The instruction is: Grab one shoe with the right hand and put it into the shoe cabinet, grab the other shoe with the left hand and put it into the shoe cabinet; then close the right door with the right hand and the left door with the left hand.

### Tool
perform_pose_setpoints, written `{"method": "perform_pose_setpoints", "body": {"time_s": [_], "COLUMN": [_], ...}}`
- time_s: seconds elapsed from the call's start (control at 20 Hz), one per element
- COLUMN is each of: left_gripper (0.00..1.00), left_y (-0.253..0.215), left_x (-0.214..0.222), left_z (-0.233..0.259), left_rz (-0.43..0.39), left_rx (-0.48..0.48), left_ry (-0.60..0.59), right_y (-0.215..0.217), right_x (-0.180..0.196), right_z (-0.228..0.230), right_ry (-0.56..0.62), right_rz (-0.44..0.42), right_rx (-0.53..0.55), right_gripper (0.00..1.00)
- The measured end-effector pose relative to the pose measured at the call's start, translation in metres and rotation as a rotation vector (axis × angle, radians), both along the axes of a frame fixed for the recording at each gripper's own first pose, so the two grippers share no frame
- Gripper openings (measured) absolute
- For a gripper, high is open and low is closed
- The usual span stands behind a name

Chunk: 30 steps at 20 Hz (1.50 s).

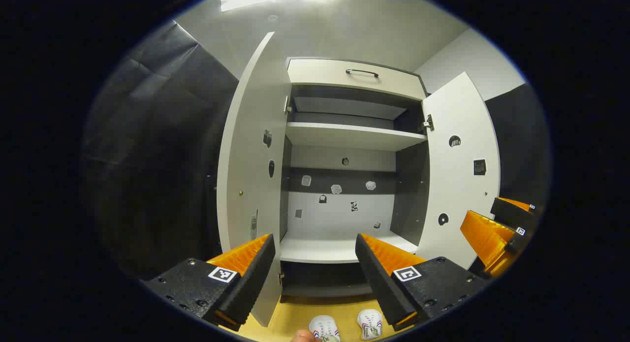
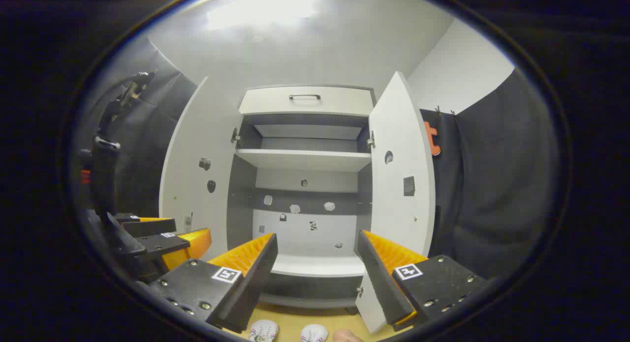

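Shoes (image 1: 347,326) side by side on floor (image 1: 295,315) before open shoe cabinet (image 1: 344,135), shelves bare. Right gripper (image 2: 315,263) and left gripper (image 1: 315,258) both spread wide, holding nothing. First step pending: lower right gripper onto one shoe, then clamp.

I stood in a recording booth: black cloth (image 2: 497,184) hung on the walls around a white shoe cabinet (image 1: 344,135) with marker stickers.

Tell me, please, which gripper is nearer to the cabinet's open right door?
Right, most likely. The right gripper hangs open just in front of the right door; the left gripper sits further left, facing the left door.
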<state>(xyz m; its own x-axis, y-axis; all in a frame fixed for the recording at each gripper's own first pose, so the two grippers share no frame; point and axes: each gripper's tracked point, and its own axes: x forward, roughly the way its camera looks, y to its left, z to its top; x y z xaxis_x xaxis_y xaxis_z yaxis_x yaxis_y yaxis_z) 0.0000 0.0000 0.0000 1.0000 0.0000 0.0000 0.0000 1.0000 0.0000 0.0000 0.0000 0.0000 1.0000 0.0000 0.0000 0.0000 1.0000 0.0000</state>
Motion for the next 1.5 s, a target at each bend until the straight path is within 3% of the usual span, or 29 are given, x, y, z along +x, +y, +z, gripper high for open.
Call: {"method": "perform_pose_setpoints", "body": {"time_s": [0.7, 0.9, 1.15, 1.4, 1.5], "left_gripper": [0.99, 0.99, 0.99, 0.99, 0.99], "left_y": [0.019, 0.022, 0.031, 0.045, 0.050], "left_x": [0.002, 0.006, 0.005, 0.000, -0.001], "left_z": [-0.009, -0.025, -0.036, -0.038, -0.039], "left_rz": [0.043, 0.054, 0.074, 0.099, 0.108], "left_rx": [0.035, 0.055, 0.048, 0.065, 0.075], "left_ry": [0.018, 0.059, 0.088, 0.098, 0.101], "right_y": [-0.013, -0.017, -0.008, 0.015, 0.023], "right_x": [0.009, 0.012, 0.016, -0.005, -0.014], "right_z": [-0.008, -0.031, -0.134, -0.294, -0.351], "right_ry": [0.022, 0.074, 0.290, 0.640, 0.767], "right_rz": [-0.036, -0.036, 0.007, 0.091, 0.115], "right_rx": [-0.034, -0.047, -0.063, -0.058, -0.024], "right_gripper": [0.97, 0.97, 0.94, 0.74, 0.51]}}
